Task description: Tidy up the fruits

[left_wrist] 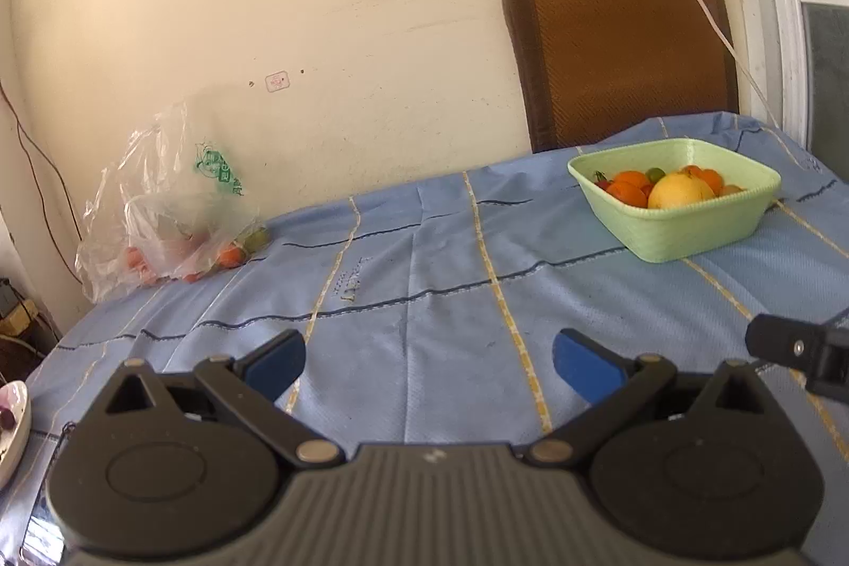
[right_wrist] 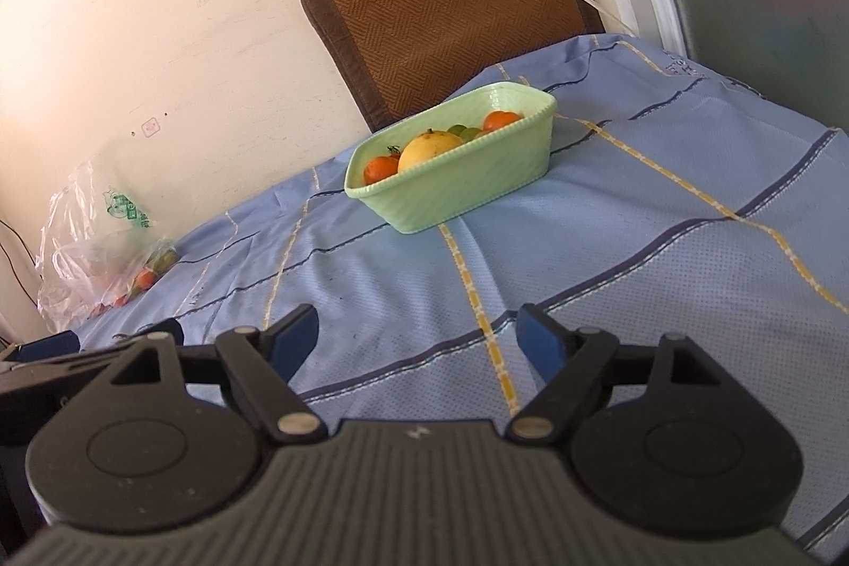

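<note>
While both my hand-held grippers, left (left_wrist: pixel 429 363) and right (right_wrist: pixel 419 337), hover apart and empty: green basket (left_wrist: pixel 684 233) part-filled with fruit; plastic bag (left_wrist: pixel 159 216) far left holds more; judged next: fetch from bag

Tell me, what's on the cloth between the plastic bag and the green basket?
Nothing: only bare blue tablecloth lies between the plastic bag and the green basket. The left wrist view shows it best.
</note>
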`<move>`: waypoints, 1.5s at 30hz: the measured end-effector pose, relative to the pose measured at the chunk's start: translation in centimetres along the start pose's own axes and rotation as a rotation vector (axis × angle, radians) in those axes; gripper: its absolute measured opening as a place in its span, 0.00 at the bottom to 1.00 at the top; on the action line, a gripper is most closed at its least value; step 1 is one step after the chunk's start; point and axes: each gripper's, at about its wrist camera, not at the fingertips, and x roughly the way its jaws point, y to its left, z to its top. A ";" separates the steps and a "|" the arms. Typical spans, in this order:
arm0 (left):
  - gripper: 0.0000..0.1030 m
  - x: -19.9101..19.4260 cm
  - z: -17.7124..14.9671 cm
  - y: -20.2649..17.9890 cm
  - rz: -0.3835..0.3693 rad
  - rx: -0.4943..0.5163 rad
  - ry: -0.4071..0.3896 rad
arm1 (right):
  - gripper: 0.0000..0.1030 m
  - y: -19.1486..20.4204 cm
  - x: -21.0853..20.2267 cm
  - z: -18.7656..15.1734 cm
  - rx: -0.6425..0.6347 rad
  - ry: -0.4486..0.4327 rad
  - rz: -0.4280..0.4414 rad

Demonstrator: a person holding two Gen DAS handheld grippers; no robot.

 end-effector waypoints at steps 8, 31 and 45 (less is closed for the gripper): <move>1.00 0.5 -0.3 -0.4 -0.039 0.016 0.038 | 0.82 -0.6 0.3 0.1 0.014 0.009 -0.006; 1.00 0.8 -0.7 -0.1 -0.030 0.025 0.051 | 0.82 -0.5 0.6 0.0 0.002 0.021 -0.001; 1.00 0.9 -0.7 -0.4 -0.032 0.035 0.055 | 0.82 -0.5 0.5 0.2 -0.002 0.020 -0.002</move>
